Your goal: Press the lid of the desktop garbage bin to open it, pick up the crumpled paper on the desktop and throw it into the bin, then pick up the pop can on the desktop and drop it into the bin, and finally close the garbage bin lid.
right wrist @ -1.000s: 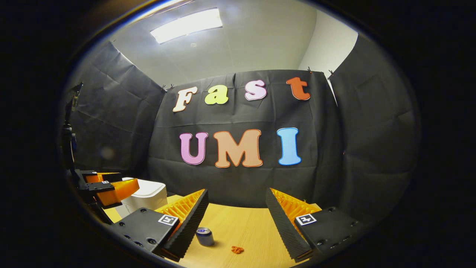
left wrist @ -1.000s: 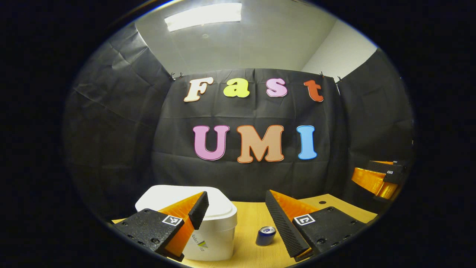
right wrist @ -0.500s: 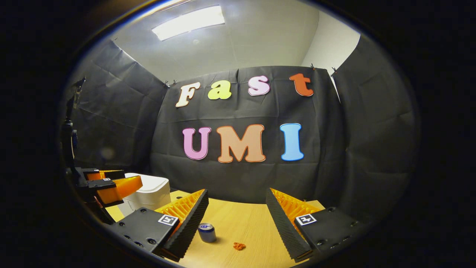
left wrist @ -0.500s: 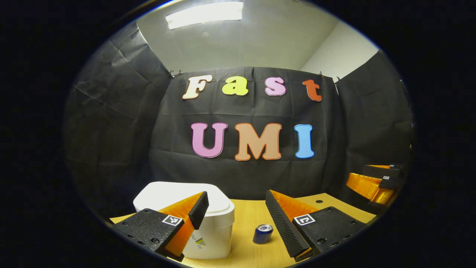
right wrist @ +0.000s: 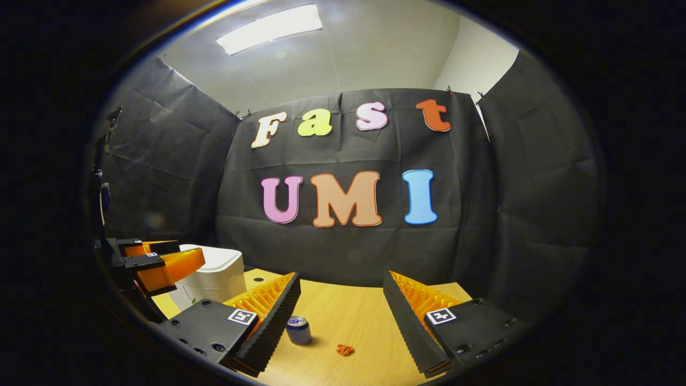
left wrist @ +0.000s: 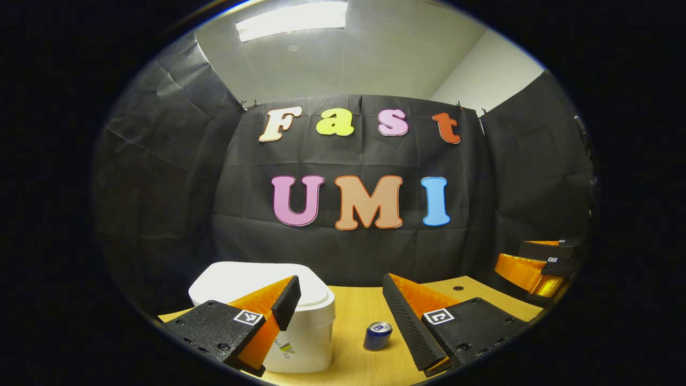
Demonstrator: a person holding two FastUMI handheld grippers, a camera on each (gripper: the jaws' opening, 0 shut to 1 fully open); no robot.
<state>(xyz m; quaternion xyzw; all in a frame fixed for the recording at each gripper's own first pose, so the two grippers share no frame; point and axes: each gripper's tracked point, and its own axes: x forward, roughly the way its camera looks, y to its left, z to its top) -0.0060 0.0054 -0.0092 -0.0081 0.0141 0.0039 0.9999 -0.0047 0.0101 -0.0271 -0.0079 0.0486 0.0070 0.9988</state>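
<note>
1. Since a second ago both cameras have tipped slightly downward: the wooden desktop (right wrist: 343,316) takes up more of the right gripper view, and the pop can and paper sit a little higher in it.
2. Around the work area hang black cloth walls, with a ceiling light panel (left wrist: 292,20) overhead; a small dark hole (left wrist: 458,288) marks the desktop's far right part.
3. Nothing lies between the grippers and the items on the desk.
4. White garbage bin (left wrist: 308,332) stands at the desk's left, lid (left wrist: 241,281) closed and flat.
5. Blue pop can (left wrist: 377,336) stands upright just right of the bin, apart from it.
6. Orange crumpled paper (right wrist: 345,350) lies on the desk right of the can, near but not touching.
7. Left gripper (left wrist: 343,316) hovers with jaws spread wide, gripping nothing; its left finger (left wrist: 286,303) overlaps the bin lid in view, and contact cannot be judged.
8. Right gripper (right wrist: 340,321) is also wide apart and empty, above the can and paper.
</note>
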